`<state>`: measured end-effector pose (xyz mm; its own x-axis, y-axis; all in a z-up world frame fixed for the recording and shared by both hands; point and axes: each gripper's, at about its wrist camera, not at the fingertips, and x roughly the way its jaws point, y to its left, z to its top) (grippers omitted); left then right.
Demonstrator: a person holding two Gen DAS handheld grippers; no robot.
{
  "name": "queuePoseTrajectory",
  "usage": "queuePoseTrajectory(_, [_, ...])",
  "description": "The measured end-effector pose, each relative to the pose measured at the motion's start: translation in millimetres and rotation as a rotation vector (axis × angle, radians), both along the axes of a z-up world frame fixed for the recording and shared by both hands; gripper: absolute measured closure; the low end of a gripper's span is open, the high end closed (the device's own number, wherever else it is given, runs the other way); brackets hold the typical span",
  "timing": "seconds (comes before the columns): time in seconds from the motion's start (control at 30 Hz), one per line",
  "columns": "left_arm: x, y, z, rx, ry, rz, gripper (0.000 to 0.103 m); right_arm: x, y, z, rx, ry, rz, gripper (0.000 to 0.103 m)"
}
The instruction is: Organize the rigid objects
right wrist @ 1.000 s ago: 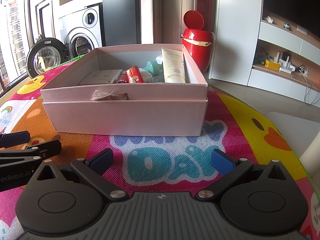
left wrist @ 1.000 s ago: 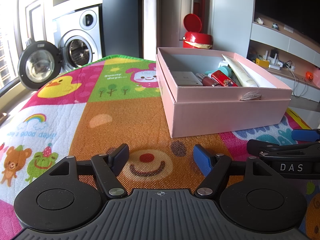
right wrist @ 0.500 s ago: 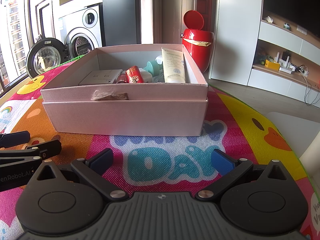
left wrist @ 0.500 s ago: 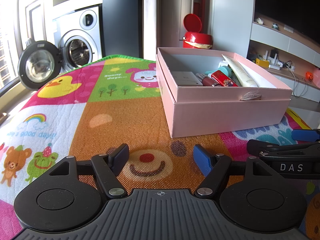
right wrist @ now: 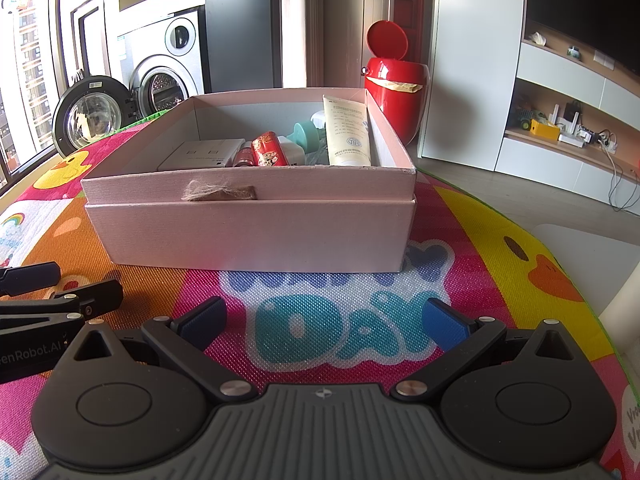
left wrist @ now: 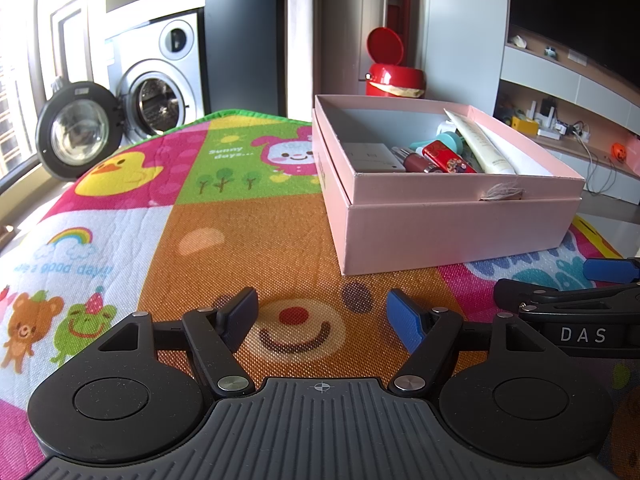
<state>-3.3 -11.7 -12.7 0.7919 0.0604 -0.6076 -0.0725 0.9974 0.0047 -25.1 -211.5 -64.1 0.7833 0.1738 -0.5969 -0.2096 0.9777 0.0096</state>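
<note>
Both tools sit low over the mat [left wrist: 248,248], side by side, short of the box [right wrist: 256,236]. The left tool [left wrist: 322,314] has its jaws spread wide with nothing between them; the right tool [right wrist: 324,318] likewise gapes empty. Inside the box lie a cream tube [right wrist: 346,130], a red tin [right wrist: 270,149], a teal piece [right wrist: 304,134] and a flat white carton [right wrist: 202,154].

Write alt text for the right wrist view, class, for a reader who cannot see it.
An open pink box holding a cream tube, a red tin and a white carton sits on a colourful play mat. The right gripper rests open before it.
</note>
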Motion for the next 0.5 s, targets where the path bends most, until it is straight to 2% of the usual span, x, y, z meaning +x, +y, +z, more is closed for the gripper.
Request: queuePoseTrajectory(0.5, [-0.2,-2.2,-0.3,0.018,0.002,0.0,0.025,-1.8,3.2,0.1,-0.002,-0.001,-0.001,0.0])
